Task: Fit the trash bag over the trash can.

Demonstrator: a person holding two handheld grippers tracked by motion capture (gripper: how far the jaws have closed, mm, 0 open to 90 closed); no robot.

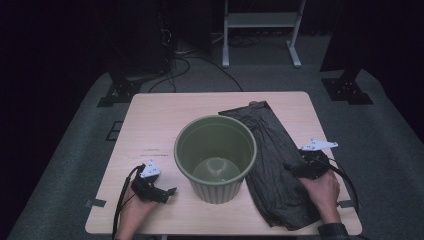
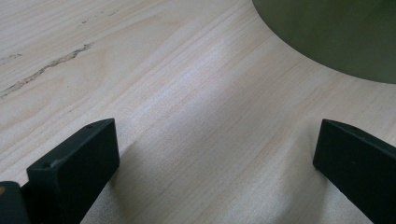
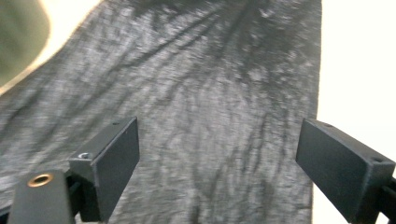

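With its jaws spread wide and nothing between them, the right gripper (image 1: 295,169) is held over the crumpled black plastic bag (image 1: 272,160) lying flat beside the empty round green plastic bin (image 1: 215,156), apparently for a pinch, while the left gripper (image 1: 167,192), equally spread, is rested on the pale wooden table (image 1: 150,125).

— What lies around the work?
— A pale wooden table (image 1: 150,120) on grey carpet (image 1: 70,150), with a dark scuff (image 2: 46,70) across its grain.
— And behind it?
— A white stand (image 1: 260,20), black cables (image 1: 200,62) on the floor, and black base plates (image 1: 117,92) beyond the far corners. Grey tape (image 1: 95,203) sits at the near left edge.
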